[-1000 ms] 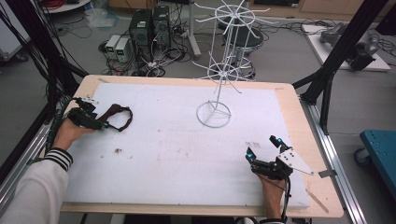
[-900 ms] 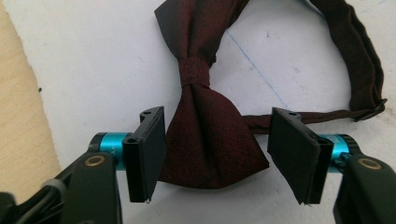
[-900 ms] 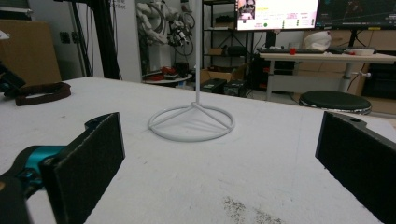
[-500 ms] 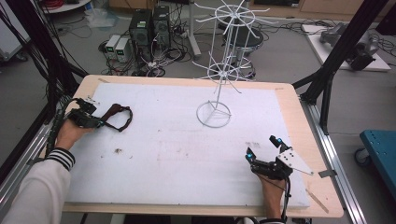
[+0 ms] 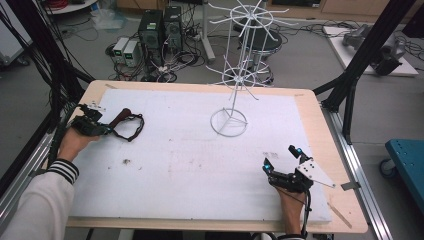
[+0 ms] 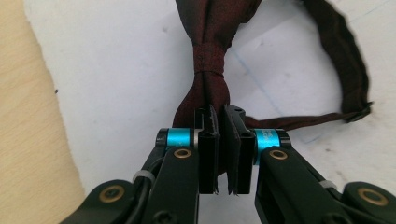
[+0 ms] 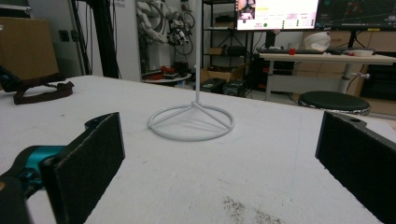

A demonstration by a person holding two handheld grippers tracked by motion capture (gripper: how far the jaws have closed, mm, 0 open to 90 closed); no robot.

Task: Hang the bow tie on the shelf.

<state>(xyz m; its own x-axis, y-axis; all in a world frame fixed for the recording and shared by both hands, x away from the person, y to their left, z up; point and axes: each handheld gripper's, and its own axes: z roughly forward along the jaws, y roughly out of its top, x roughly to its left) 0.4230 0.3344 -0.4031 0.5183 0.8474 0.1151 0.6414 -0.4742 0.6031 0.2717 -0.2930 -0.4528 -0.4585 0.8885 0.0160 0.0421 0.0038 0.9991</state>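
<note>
Two grippers working the desk: the left gripper [image 6: 219,140] is pinching the dark red bow tie [image 5: 127,122] near the left edge, its strap looping away toward the white wire stand [image 5: 235,75]. Right gripper [image 5: 282,162] is sitting spread wide by the near right corner, probably just waiting since the left is way closer.

Dark maroon bow tie [image 6: 211,60] (strap included), white wire stand [image 5: 234,80], white table [image 5: 190,165].

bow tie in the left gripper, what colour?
Dark maroon bow tie, pinched by the left hand-held gripper; clearest in the left gripper view.
</note>
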